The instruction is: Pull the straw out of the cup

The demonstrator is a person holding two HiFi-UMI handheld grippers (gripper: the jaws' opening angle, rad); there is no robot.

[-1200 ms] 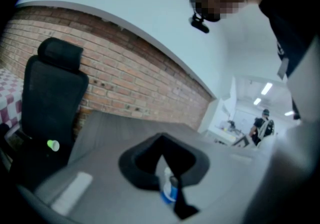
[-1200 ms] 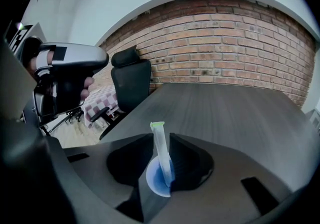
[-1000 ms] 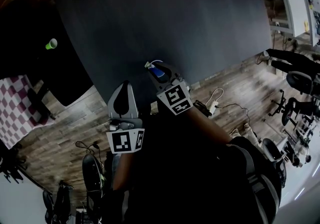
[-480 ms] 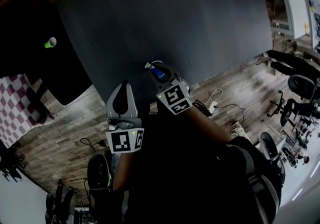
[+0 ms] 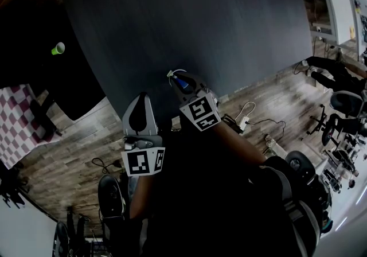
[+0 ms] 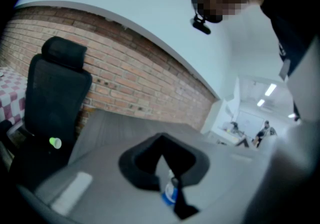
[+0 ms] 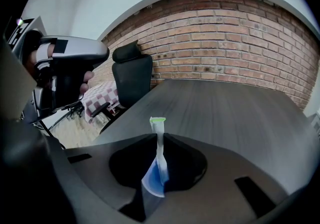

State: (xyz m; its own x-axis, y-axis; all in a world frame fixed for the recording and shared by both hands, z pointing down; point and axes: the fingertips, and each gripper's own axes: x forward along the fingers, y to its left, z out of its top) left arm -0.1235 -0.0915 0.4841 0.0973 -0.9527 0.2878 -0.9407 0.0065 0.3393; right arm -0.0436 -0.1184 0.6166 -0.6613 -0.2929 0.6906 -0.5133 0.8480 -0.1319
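Firmly pinched in right tool point(image 7: 159, 139), green-tipped straw point(image 7: 158, 127), left tool point(image 5: 141, 99) closed empty, green cup point(image 5: 58, 49) apart.

My right tongs point(image 7: 159, 138) are pinched on a pale straw point(image 7: 160, 154), its green tip point(image 7: 157, 119) poking up past them, a blue piece point(image 7: 151, 180) low between the jaws. Dark counter point(image 7: 235, 108) ahead, black office chair point(image 7: 132, 75) at its far left corner, checked cloth point(image 7: 100, 95) just left of it, brick wall point(image 7: 225, 33) behind.

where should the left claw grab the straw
Grip the straw on its bare upper stretch, just under the green tip, from above. It stands upright out of the cup held in the right claw, so only that part is free.
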